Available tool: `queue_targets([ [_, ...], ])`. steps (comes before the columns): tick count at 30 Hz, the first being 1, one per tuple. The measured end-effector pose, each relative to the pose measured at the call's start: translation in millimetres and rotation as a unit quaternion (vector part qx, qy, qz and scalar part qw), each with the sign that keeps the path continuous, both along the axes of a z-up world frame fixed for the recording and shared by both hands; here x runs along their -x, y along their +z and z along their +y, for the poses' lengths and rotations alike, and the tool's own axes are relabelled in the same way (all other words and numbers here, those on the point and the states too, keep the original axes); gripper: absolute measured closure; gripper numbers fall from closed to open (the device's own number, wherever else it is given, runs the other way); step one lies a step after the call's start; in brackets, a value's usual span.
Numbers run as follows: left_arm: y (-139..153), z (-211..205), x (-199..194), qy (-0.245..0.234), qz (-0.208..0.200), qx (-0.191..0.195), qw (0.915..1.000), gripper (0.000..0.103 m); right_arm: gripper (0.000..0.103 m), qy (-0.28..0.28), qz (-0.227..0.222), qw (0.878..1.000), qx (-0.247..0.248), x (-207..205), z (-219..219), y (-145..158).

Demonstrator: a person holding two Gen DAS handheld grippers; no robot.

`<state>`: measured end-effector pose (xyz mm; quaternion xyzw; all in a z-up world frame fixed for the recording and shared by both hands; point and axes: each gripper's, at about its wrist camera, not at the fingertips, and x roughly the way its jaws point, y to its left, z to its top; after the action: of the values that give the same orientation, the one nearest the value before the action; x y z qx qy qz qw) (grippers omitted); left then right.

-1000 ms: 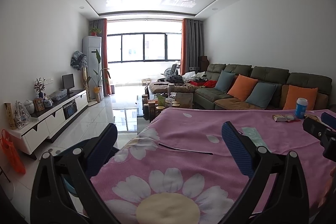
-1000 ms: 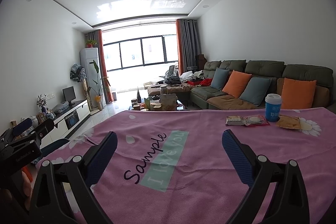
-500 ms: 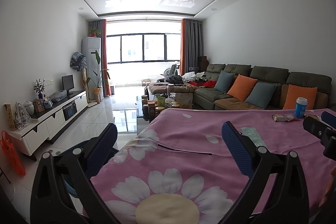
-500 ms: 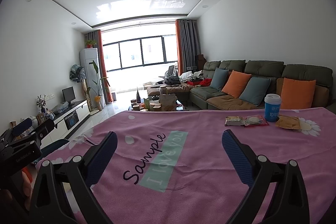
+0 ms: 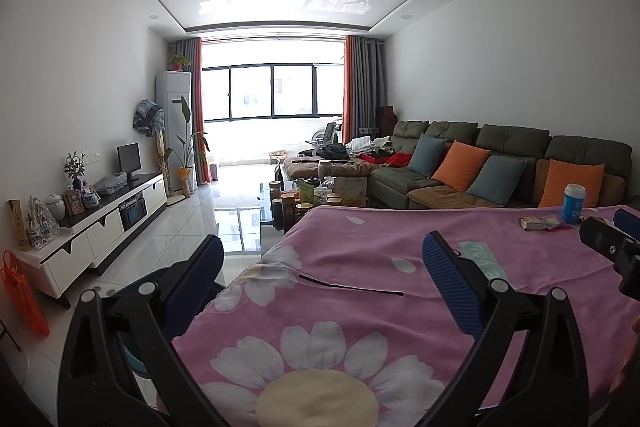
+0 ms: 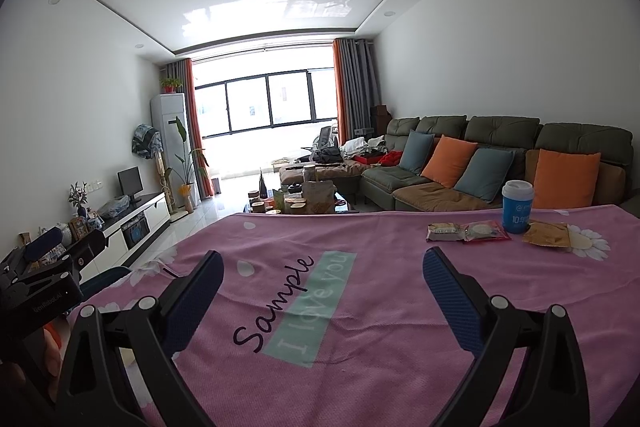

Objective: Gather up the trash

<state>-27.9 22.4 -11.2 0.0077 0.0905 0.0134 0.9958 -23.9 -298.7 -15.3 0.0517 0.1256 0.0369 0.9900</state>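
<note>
A table under a pink flowered cloth (image 6: 360, 239) carries the trash at its far right: a blue paper cup (image 6: 517, 207) with a white lid, a brown snack wrapper (image 6: 443, 232), a red-edged wrapper (image 6: 484, 231) and a tan packet (image 6: 547, 233). In the left wrist view the cup (image 5: 574, 203) and wrappers (image 5: 540, 223) lie far off to the right. My right gripper (image 6: 322, 281) hovers open over the cloth's "Sample" print, well short of the trash. My left gripper (image 5: 322, 267) is open above the table's left corner, holding nothing.
A green sofa (image 6: 480, 167) with orange and blue cushions runs along the right wall. A cluttered coffee table (image 6: 304, 201) stands beyond the table. A white TV cabinet (image 5: 100, 227) lines the left wall, an orange bag (image 5: 24, 299) beside it. A blue chair (image 5: 160, 291) sits under the left gripper.
Both views have crept very slightly; the grippers stay open and nothing on the table has moved.
</note>
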Motion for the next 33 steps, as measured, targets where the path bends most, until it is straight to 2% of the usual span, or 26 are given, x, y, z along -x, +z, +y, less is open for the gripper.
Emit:
queue_targets([
  [33,-2.8,0.8,-1.4,-0.002,0.002,0.0,1.0,0.005,0.007,-0.002,-0.002,1.0,0.001,2.0,-0.8,3.1],
])
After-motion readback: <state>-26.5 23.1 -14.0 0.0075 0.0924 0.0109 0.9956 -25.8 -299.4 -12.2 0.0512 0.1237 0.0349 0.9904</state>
